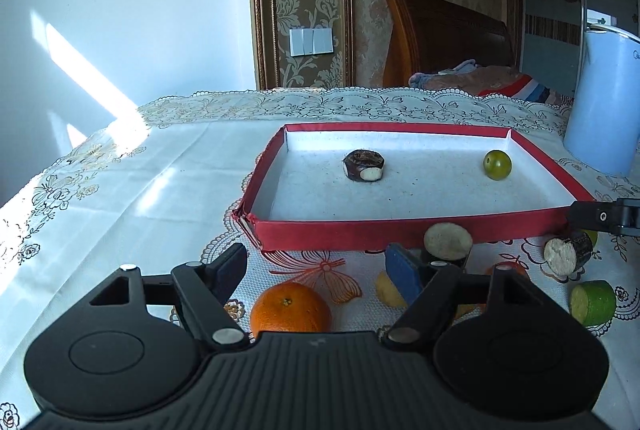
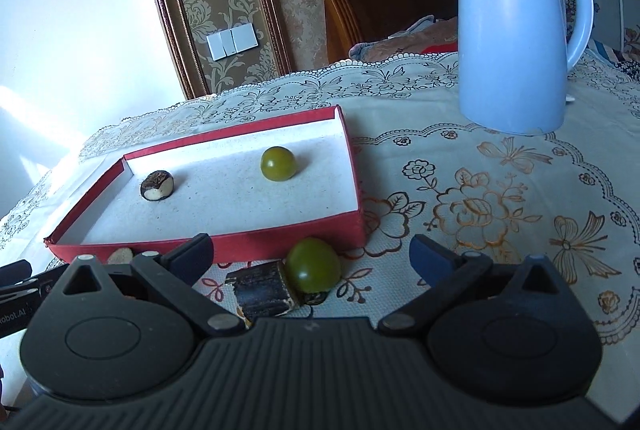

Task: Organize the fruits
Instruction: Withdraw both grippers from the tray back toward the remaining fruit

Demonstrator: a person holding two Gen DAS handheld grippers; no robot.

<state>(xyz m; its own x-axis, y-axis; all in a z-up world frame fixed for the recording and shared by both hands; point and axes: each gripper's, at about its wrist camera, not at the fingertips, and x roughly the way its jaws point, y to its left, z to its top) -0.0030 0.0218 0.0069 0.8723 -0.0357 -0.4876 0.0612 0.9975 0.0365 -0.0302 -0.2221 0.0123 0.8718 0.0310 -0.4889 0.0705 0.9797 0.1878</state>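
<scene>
A red tray [image 1: 320, 232] [image 2: 224, 244] with a white floor holds a dark cut piece [image 1: 363, 166] [image 2: 157, 185] and a green round fruit [image 1: 497, 164] [image 2: 278, 163]. My left gripper [image 1: 316, 270] is open above an orange [image 1: 291, 308], with a yellow piece [image 1: 389, 290] by its right finger. More dark cut pieces [image 1: 447, 242] [image 1: 568, 256] and a cut green fruit [image 1: 593, 303] lie before the tray. My right gripper [image 2: 312, 256] is open over a green fruit [image 2: 313, 265] and a dark cut piece [image 2: 264, 292]. The right gripper's finger shows at the left wrist view's right edge [image 1: 600, 217].
A light blue kettle [image 2: 516, 26] [image 1: 604, 110] stands at the tray's far right on the lace tablecloth [image 2: 480, 198]. A wooden headboard and bedding lie behind the table. The table's left edge runs along the white wall.
</scene>
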